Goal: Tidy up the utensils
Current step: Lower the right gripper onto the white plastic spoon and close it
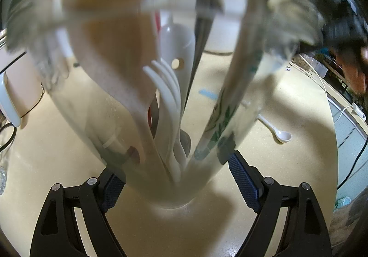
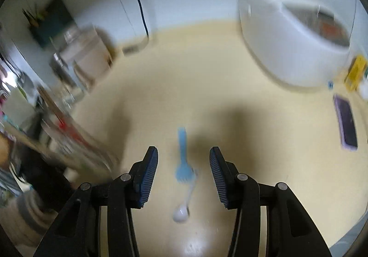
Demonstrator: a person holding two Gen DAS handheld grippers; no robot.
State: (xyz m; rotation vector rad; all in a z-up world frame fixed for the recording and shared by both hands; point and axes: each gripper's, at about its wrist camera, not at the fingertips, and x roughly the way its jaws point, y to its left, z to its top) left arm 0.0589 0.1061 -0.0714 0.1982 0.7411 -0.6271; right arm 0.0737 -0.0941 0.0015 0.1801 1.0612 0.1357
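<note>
In the left wrist view a clear glass jar (image 1: 220, 132) stands tilted between the fingers of my left gripper (image 1: 174, 178), which is shut on its lower wall. The jar holds a white fork (image 1: 168, 93), a wooden spatula (image 1: 108, 33), a white ladle (image 1: 179, 42) and dark utensils. A white spoon (image 1: 276, 129) lies on the cream counter to the right. In the right wrist view my right gripper (image 2: 184, 169) is open and empty, hovering over a blue fork (image 2: 182, 155) and the white spoon (image 2: 184, 206) on the counter. The jar (image 2: 76, 139) appears blurred at the left.
A large white appliance (image 2: 296, 45) stands at the back right. A phone in a purple case (image 2: 346, 123) lies at the right edge. Glass jars (image 2: 85, 59) and a black cable (image 2: 138, 1) sit at the back left. A white appliance (image 1: 16, 86) stands left of the jar.
</note>
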